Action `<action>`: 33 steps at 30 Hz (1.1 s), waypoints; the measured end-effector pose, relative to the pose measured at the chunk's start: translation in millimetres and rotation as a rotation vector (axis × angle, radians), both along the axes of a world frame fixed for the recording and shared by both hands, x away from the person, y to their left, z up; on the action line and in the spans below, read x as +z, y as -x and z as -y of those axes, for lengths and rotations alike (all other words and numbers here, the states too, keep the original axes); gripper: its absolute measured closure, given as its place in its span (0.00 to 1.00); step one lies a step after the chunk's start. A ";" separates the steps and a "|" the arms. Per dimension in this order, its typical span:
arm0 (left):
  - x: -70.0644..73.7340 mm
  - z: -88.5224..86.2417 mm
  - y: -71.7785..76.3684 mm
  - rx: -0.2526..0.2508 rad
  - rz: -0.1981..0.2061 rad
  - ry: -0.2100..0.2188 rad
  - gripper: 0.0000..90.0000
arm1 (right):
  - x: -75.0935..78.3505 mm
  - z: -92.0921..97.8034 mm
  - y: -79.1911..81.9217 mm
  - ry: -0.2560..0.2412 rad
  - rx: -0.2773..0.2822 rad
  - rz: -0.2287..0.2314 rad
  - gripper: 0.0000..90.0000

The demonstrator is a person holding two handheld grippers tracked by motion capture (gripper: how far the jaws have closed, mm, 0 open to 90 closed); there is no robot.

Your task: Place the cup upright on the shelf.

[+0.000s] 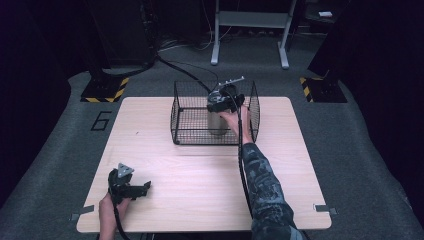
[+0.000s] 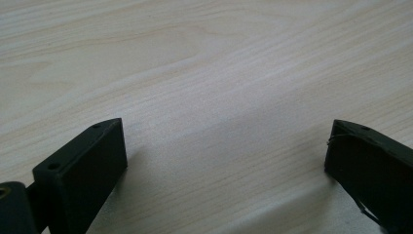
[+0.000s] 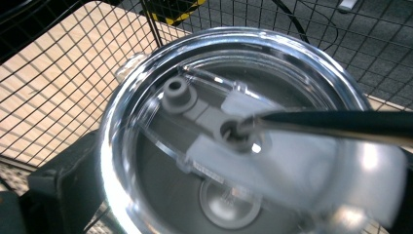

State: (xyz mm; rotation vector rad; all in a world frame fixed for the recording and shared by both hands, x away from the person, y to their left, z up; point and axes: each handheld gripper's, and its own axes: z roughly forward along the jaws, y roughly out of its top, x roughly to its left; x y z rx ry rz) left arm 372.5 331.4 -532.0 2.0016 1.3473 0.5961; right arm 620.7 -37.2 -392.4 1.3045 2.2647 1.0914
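Closest to the person, the left gripper [image 1: 131,189] sits low over the near left part of the desk [image 1: 200,190], held in a hand [image 1: 107,210] that comes in from the bottom edge. Its jaws are spread wide apart with nothing between them, just bare light wood grain under them in the left gripper view.

Further out, the right arm is stretched nearly straight across the desk, camo sleeve [image 1: 265,185] and all, with the cable trailing along it. That hand reaches into the black wire basket [image 1: 182,107] at the far middle of the desk. The right gripper [image 1: 220,102] is at the top of a steel tumbler [image 1: 216,122] that stands upright inside the basket. In the right gripper view the clear lid [image 3: 234,146] is right up close with a dark straw [image 3: 336,124] poking into it, and one jaw hugs the tumbler's left side, so it looks clamped on the tumbler.
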 end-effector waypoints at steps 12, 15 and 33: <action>-0.2 0.4 -0.1 0.004 0.002 0.006 0.02 | 21.4 23.7 35.2 -0.026 0.031 0.045 0.00; -0.3 0.5 -0.1 0.005 0.003 0.007 0.02 | 28.5 29.0 46.6 -0.037 0.037 0.055 0.00; -0.3 0.5 -0.1 0.005 0.003 0.007 0.02 | 57.3 47.3 116.9 -0.007 0.123 0.136 0.00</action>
